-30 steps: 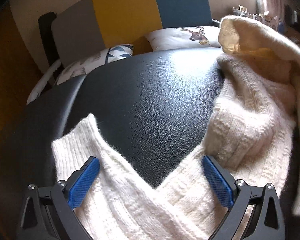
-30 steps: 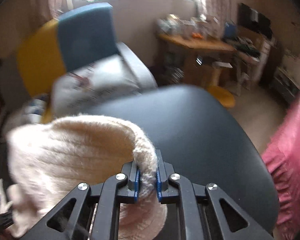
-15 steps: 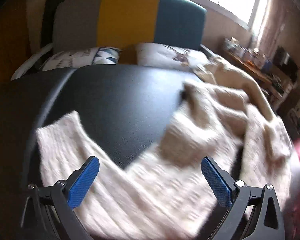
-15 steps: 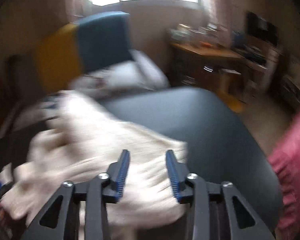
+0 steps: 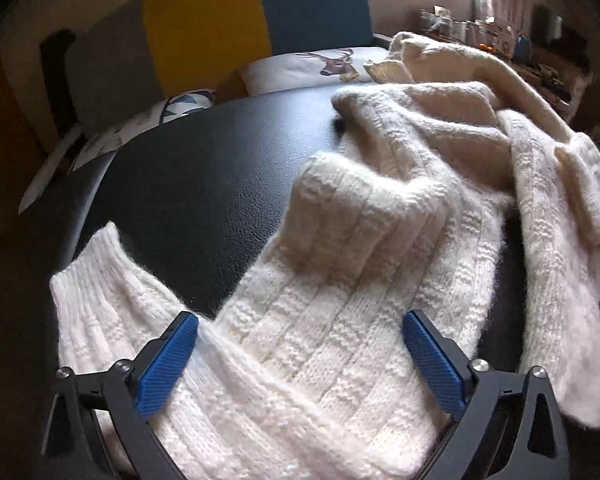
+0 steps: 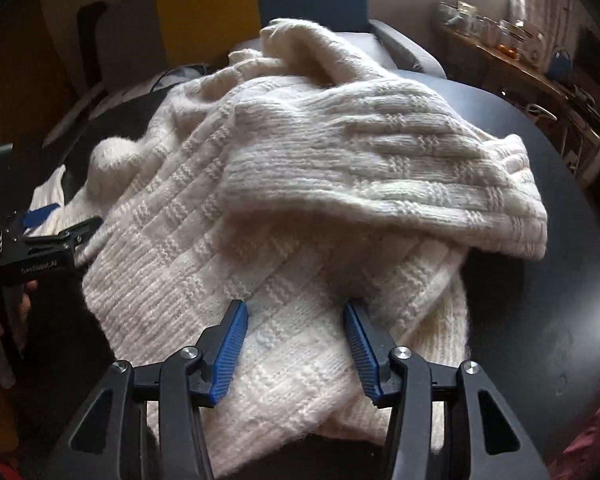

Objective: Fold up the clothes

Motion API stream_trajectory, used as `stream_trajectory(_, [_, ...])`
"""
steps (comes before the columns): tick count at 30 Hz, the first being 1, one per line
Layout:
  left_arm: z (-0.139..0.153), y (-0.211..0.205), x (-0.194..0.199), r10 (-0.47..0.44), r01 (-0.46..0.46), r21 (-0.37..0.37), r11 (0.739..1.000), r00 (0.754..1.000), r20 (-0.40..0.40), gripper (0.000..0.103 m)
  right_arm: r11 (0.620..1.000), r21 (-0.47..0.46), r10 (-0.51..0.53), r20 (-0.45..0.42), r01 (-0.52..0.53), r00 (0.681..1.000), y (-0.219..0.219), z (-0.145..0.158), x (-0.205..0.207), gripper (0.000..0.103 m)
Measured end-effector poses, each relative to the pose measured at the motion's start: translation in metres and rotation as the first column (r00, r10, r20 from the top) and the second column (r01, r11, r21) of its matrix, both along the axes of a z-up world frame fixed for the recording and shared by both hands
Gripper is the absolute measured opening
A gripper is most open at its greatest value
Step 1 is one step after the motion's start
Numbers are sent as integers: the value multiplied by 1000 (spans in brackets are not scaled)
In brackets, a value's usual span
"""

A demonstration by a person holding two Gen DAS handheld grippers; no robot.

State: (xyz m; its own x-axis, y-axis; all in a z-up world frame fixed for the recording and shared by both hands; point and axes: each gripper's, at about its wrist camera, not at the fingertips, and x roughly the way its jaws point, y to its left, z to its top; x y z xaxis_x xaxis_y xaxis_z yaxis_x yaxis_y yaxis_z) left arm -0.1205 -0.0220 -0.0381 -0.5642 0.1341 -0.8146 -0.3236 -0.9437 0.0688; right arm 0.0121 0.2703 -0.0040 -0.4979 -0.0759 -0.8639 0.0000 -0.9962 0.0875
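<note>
Left wrist view: a cream knit sweater (image 5: 340, 320) lies crumpled on a black counter (image 5: 204, 184), heaped toward the right side and spilling over the far right edge. One sleeve runs from the near middle out to the near left, its ribbed cuff (image 5: 96, 264) pointing at the near left corner. A second ribbed cuff (image 5: 364, 208) is doubled back on top of the body, its open end facing the far left. The left tool (image 5: 300, 356) hangs over the sleeve with its blue pads spread wide; the jaws are closing, knit lies below and between them, but neither pad presses on it (nothing is gripped).

The right wrist view shows the same sweater (image 6: 300, 208) from the other side. A thick folded layer lies across the top of the pile, its long axis running from the far left down to the right edge of the counter (image 6: 540, 280), ending in a ribbed hem. Under it the ribs of the body run diagonally from the near middle toward the far left. The right tool (image 6: 296, 344) is over the near part of the body, jaws partly apart and opening; knit lies between the pads, which stand clear of it. The left tool (image 6: 60, 236) shows at the left edge of this view, beside the sweater. Beyond the counter stands a chair (image 5: 220, 36) with grey, yellow and teal panels.
</note>
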Motion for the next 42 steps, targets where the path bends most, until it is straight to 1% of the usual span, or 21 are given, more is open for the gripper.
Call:
stream_trajectory(1, [1,-1,1,-7,7,6,1000,1000,-1,85,1000,-4,-8,-4,8,1000,2,0,1,51])
stream_trajectory(2, [3,0,3,-18,18,4,1000,1000,-7,63,1000,-8,-15,-9,15,1000,3,0,2,52])
stream_trajectory(3, [5,2,5,-33,33,-5,999,999,-18,38,1000,-11,-23,-14,23,1000,2,0,4,52])
stream_trajectory(5, [7,8,8,-65,64,-27,998,998,-23,29,999,-15,-38,-26,38,999,-4,2,11,53])
stream_trajectory(6, [9,9,7,-79,78,-31,996,997,-21,27,999,-17,-46,-32,45,998,-4,1,13,53])
stream_trajectory(8, [12,5,5,-85,85,-15,996,996,-7,26,998,-23,-57,-33,56,998,-3,3,14,53])
stream_trajectory(10, [19,-7,0,-72,72,12,997,997,6,25,997,-32,-65,-27,64,998,-5,3,11,53])
stream_trajectory(12, [30,-23,-4,-55,55,28,998,998,-12,24,997,-41,-68,-17,68,998,-9,1,1,53])
stream_trajectory(16, [56,-54,-14,-15,18,64,998,999,-39,24,994,-72,-79,-2,79,997,-4,2,-5,53])
stream_trajectory(20, [70,-82,-24,35,-31,48,998,997,-74,24,992,-96,-77,6,78,997,-7,2,-8,53])
stream_trajectory(23, [68,-112,-24,68,-65,38,997,995,-72,24,991,-129,-42,14,43,999,-13,3,-7,53])
stream_trajectory(26, [63,-135,-29,109,-109,7,994,991,-77,24,988,-157,4,24,0,1000,-22,4,-6,53])
stream_trajectory(30, [53,-169,-38,157,-162,-62,985,984,-78,24,974,-203,106,39,-97,994,-42,6,0,53])
stream_trajectory(31, [47,-178,-42,177,-182,-77,980,982,-67,24,970,-211,133,39,-122,990,-48,6,2,53])
stream_trajectory(34, [28,-198,-53,241,-242,-92,966,970,-17,24,958,-222,193,29,-182,981,-66,6,5,53])
stream_trajectory(35, [22,-202,-54,250,-249,-88,964,968,-1,24,954,-222,211,25,-201,977,-72,5,5,53])
stream_trajectory(37, [15,-202,-48,243,-242,-49,969,970,20,26,954,-202,231,21,-222,973,-83,5,4,53])
stream_trajectory(39, [21,-201,-37,235,-236,29,971,972,16,32,957,-181,234,18,-227,972,-89,11,3,53])
stream_trajectory(40, [26,-200,-30,238,-238,76,968,971,6,35,956,-185,231,9,-226,973,-89,15,2,53])
stream_trajectory(41, [32,-199,-21,247,-243,128,961,969,-13,40,953,-210,220,-9,-217,975,-85,21,1,53])
stream_trajectory(42, [39,-198,-12,256,-247,181,952,966,-30,51,949,-249,195,-29,-196,980,-77,28,1,53])
